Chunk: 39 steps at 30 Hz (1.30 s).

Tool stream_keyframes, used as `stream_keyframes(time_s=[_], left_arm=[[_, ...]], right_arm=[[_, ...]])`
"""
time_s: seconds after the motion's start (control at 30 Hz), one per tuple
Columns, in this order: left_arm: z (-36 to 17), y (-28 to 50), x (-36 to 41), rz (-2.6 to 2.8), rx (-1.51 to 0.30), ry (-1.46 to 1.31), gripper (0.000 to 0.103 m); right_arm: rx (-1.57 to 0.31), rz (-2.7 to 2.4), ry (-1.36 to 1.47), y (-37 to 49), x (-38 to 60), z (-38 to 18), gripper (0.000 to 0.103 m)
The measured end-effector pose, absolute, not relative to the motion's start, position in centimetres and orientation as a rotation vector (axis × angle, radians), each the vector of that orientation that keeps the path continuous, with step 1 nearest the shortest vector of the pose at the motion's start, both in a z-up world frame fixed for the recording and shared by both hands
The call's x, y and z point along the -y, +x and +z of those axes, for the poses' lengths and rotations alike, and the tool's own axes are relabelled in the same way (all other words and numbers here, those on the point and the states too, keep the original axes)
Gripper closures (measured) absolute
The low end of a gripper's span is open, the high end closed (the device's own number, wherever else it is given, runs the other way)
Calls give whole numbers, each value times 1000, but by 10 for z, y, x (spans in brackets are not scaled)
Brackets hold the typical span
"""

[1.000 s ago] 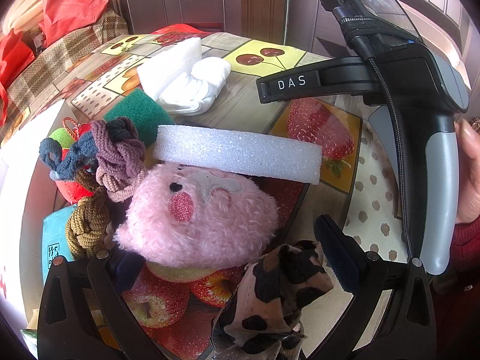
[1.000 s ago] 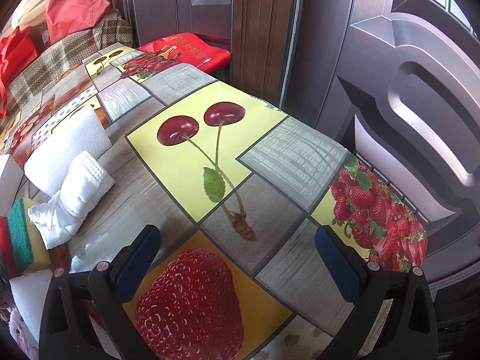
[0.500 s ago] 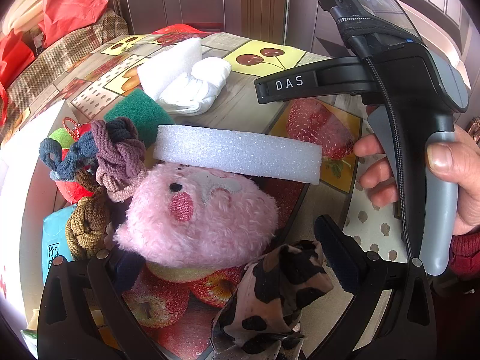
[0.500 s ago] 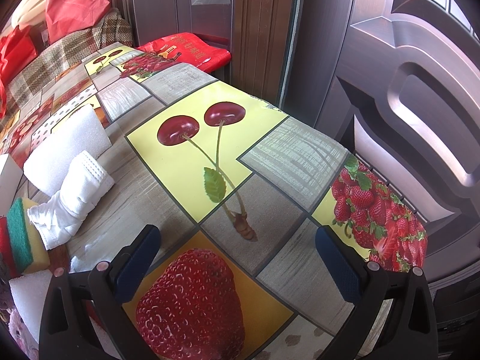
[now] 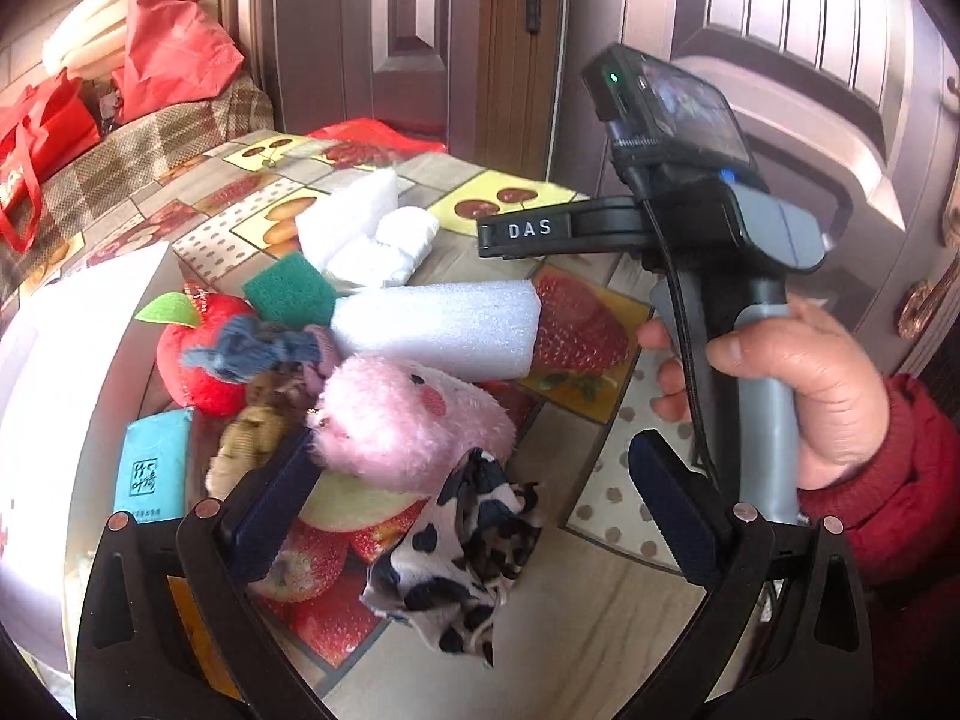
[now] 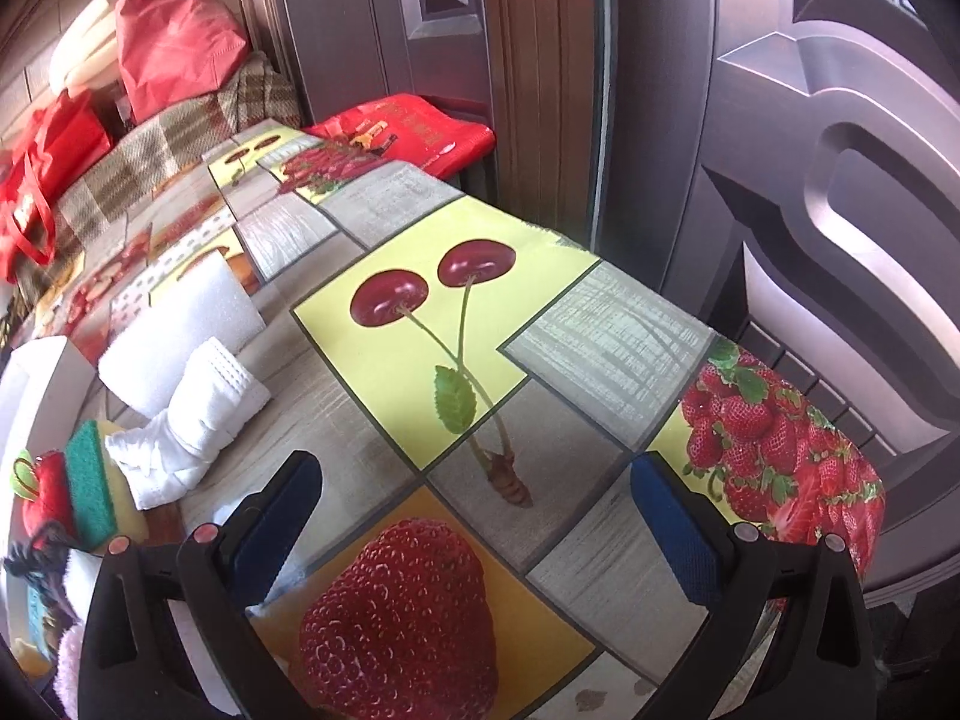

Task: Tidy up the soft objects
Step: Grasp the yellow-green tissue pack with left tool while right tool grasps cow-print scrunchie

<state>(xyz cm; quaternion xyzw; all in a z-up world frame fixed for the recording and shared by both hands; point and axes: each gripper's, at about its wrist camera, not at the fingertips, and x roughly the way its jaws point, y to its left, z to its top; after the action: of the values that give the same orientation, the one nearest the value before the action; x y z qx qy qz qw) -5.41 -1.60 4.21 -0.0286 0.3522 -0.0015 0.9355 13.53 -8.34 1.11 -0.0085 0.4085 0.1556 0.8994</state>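
Left gripper [image 5: 474, 504] spread wide, pink plush [image 5: 414, 414] and cow-print cloth [image 5: 462, 552] between fingers; right gripper [image 6: 477, 516] wide, only tablecloth [image 6: 606, 336] ahead.

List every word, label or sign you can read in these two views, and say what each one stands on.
"DAS": white letters on the black finger of the right gripper.
Teal packet: dark characters, too small to read.
Red bag: printed design, too blurred to read.
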Motion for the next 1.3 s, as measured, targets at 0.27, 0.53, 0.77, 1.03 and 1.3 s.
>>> stream_keyframes(time_s=[0.27,0.53,0.77,1.03,1.3], left_arm=[[77,-151,-50,160,-490,-213,0],[67,-193,-72,222,-495,-194,8],[51,-179,-52,191,-572,-95,31],[53,-163,-46,181,-599,-41,51],[40,-140,-32,147,-662,-12,52]], right_arm=[[-461,662,194,92,127,63,0],[-411,1004,-66,50,92,69,0],[-519,1295,-310,-10,71,47,0],[-675,1329,-480,-27,41,14,10],[-666,1329,-529,-31,33,6,35]])
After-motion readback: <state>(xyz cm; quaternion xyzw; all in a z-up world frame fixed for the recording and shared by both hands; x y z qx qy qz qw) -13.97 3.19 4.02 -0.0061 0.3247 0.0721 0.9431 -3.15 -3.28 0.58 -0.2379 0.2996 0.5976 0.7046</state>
